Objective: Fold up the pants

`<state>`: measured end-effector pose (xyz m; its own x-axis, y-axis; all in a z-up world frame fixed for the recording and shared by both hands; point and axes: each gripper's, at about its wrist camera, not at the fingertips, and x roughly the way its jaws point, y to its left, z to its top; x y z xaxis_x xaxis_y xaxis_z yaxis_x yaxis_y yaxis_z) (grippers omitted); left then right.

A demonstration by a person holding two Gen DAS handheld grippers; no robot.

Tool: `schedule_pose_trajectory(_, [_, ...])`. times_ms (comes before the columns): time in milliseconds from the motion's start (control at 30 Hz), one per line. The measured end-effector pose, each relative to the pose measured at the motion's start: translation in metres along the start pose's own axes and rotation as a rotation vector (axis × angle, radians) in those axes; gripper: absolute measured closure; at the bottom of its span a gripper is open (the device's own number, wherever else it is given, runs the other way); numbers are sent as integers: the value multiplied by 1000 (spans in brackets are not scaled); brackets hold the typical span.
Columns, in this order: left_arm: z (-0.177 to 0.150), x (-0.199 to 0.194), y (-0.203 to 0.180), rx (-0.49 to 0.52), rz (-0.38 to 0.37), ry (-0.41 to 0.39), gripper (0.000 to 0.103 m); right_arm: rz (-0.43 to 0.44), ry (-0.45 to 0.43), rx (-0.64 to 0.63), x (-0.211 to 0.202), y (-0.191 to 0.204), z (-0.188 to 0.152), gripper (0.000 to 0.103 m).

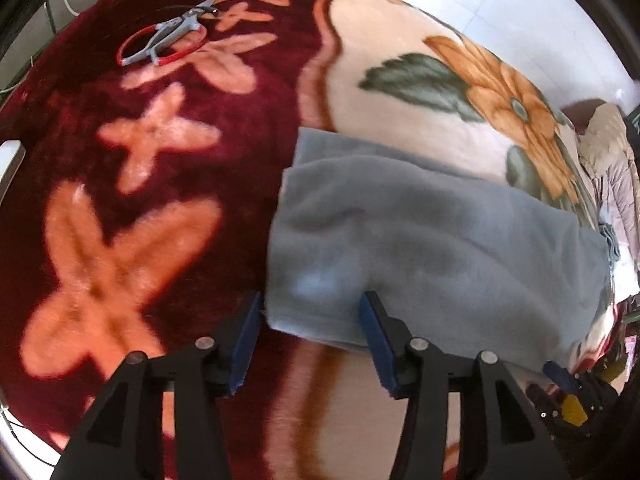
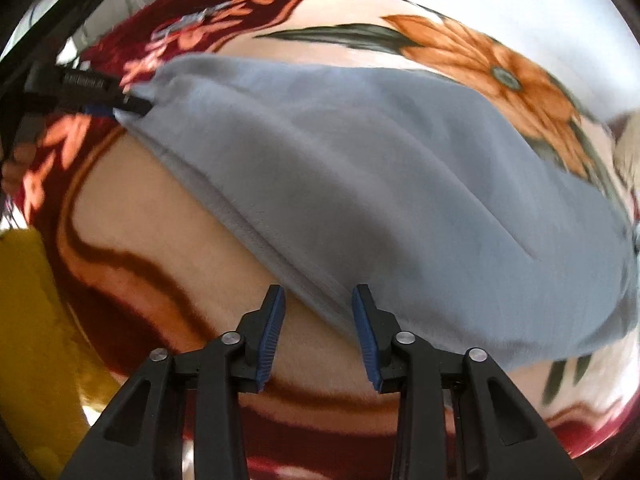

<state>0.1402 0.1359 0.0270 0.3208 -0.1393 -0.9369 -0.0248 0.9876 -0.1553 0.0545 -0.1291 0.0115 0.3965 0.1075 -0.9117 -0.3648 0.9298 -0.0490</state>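
Grey-blue pants (image 1: 440,232) lie folded in a broad band on a flowered blanket (image 1: 120,240). My left gripper (image 1: 312,320) hangs over the pants' near left corner. It is open: the corner lies between the blue pads, which do not press on it. In the right wrist view the pants (image 2: 380,160) run from upper left to lower right. My right gripper (image 2: 319,312) is open over their near hem, with the hem's edge between its fingers. The left gripper (image 2: 100,108) shows at the pants' far left end, and the right gripper (image 1: 568,380) shows at the lower right.
Grey-handled shears on a red ring (image 1: 172,36) lie at the blanket's far left. A heap of pale clothes (image 1: 612,168) sits at the right edge. White floor (image 1: 520,20) lies beyond the blanket. Something yellow (image 2: 36,320) is at the near left.
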Motion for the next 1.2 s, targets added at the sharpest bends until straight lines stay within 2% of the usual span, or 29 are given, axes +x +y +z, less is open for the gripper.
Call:
schedule_pose_trajectory(133, [1, 2, -8, 15, 19, -14, 47, -55, -16, -78, 4, 13, 0, 60])
schedule_pose_trajectory(233, [0, 3, -10, 8, 39, -18, 47, -39, -36, -68, 2, 11, -2, 60])
schedule_pose_trajectory(367, [0, 4, -12, 9, 53, -27, 48, -67, -36, -82, 11, 12, 2, 60])
schedule_pose_trajectory(433, [-1, 4, -15, 20, 59, -36, 52, -57, -46, -52, 13, 9, 7, 61])
schedule_pose_trajectory(467, [-1, 2, -17, 35, 73, -45, 58, -47, -53, -23, 14, 6, 9, 63])
schedule_pose_trajectory(500, [-2, 2, -20, 48, 88, -52, 68, -43, -54, -2, 14, 4, 11, 69])
schedule_pose_trajectory(533, [-3, 1, -23, 65, 109, -60, 74, -39, -52, 24, 14, 0, 14, 80])
schedule_pose_trajectory(567, [-3, 0, -25, 77, 113, -63, 85, -41, -56, 39, 12, -3, 16, 87])
schedule_pose_trajectory(600, [-3, -1, -26, 82, 102, -64, 90, -42, -58, 45, 10, -3, 17, 92])
schedule_pose_trajectory(800, [-4, -24, -20, 50, 55, -90, 91, 40, -102, 51, -26, -7, 20, 94])
schedule_pose_trajectory(900, [-8, -39, -15, 71, 64, -97, 91, 101, -98, 34, -36, -3, 19, 94])
schedule_pose_trajectory(1000, [-15, -43, -11, 110, 106, -86, 91, 153, -56, -3, -31, 10, 15, 94])
schedule_pose_trajectory(1067, [-21, -36, -5, 125, 124, -55, 90, 141, -7, -42, -16, 21, 9, 94])
schedule_pose_trajectory(1133, [-27, -26, 2, 115, 120, -25, 88, 136, 33, -46, -3, 25, 4, 89])
schedule_pose_trajectory(1200, [-29, -24, 7, 96, 127, -22, 80, 148, 37, -26, 1, 26, 3, 83])
